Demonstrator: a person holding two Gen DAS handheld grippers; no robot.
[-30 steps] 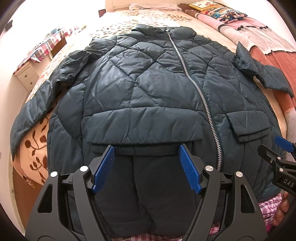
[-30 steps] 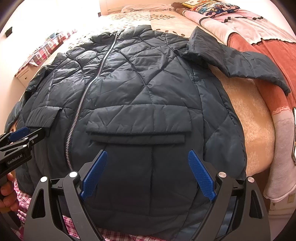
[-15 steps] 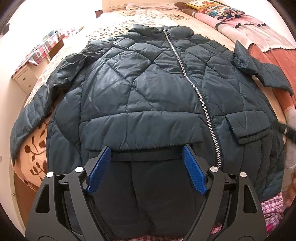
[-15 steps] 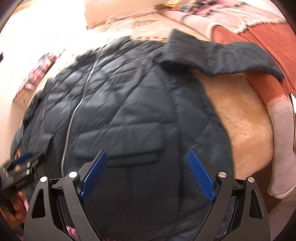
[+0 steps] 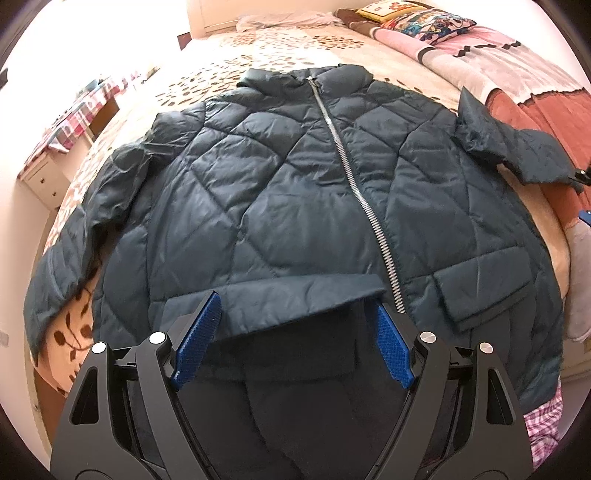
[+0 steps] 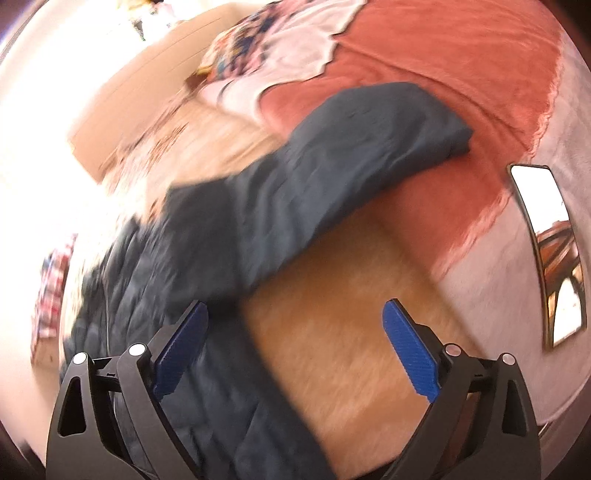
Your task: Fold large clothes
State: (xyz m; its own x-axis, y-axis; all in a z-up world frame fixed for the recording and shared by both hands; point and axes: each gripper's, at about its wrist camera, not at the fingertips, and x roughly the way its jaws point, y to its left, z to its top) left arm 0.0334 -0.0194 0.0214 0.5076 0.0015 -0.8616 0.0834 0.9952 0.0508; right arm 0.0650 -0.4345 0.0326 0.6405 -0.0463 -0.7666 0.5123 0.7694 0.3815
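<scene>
A dark teal quilted jacket (image 5: pixel 280 206) lies face up and zipped on the bed, collar far, hem near. My left gripper (image 5: pixel 293 328) is open over its left pocket flap (image 5: pixel 273 302), empty. The jacket's right sleeve (image 5: pixel 517 147) spreads out to the right. In the blurred right wrist view the same sleeve (image 6: pixel 332 155) lies across the bed. My right gripper (image 6: pixel 295 339) is open and empty, hovering over the jacket's right edge and the tan bedspread (image 6: pixel 351 295), below the sleeve.
A red and pink blanket (image 5: pixel 524 74) and patterned pillows (image 5: pixel 417 18) lie along the bed's right side. A small white dresser (image 5: pixel 44 177) stands at the left. A phone (image 6: pixel 543 236) lies on the blanket at right.
My right gripper has swung right, from over the right pocket to the jacket's right edge near the sleeve. My left gripper has pulled back a little and stays over the left pocket.
</scene>
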